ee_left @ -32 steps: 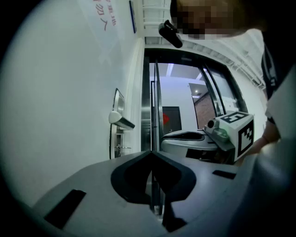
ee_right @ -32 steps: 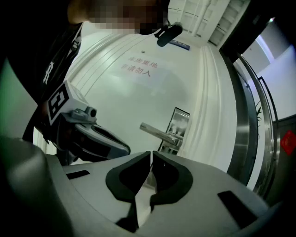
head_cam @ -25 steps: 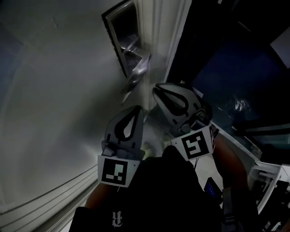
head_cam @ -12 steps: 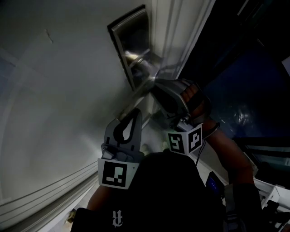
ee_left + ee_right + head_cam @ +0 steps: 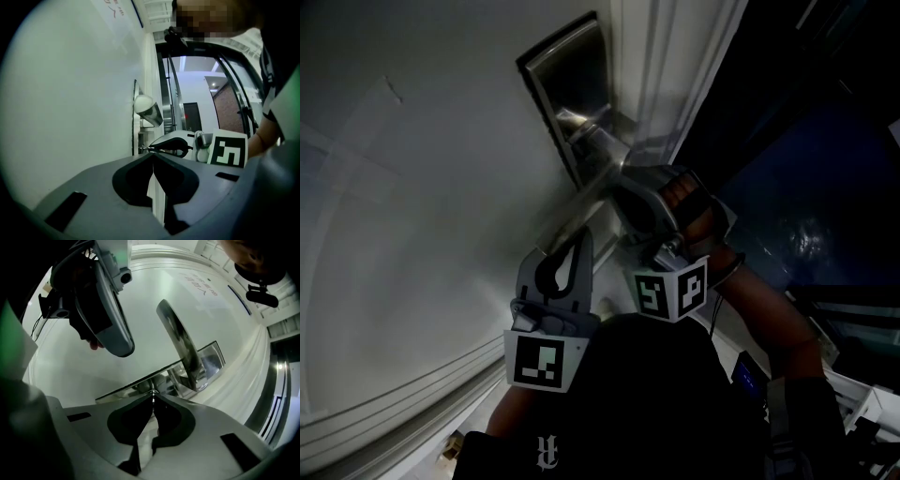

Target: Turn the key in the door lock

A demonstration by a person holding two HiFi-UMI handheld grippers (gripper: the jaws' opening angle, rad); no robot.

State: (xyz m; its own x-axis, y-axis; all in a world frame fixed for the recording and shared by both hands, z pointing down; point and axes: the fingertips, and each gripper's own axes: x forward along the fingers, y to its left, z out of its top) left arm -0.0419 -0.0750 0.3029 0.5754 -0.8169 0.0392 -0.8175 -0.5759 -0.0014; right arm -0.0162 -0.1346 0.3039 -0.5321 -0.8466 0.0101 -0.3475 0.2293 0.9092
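A steel lock plate [image 5: 565,89] with a lever handle [image 5: 598,167] sits on the white door [image 5: 422,187]. My right gripper [image 5: 619,186] has its tips against the plate just under the lever, shut on a thin metal key [image 5: 152,393]. In the left gripper view the key [image 5: 143,149] pokes from the right gripper [image 5: 154,148] toward the plate [image 5: 135,117]. My left gripper [image 5: 584,234] hangs below the lever, a little off the door, shut and holding nothing. The keyhole itself is hidden by the jaws.
The lever handle [image 5: 180,341] juts out over the right gripper and the left gripper [image 5: 110,315] hangs beside it. The white door frame [image 5: 675,66] runs along the door's right edge, with a dark floor [image 5: 806,169] beyond. A panel moulding [image 5: 403,394] crosses the door below.
The right gripper has moved up and in from below the lever until its tips are at the lock plate, and its marker cube has turned a little. The left gripper has barely shifted.
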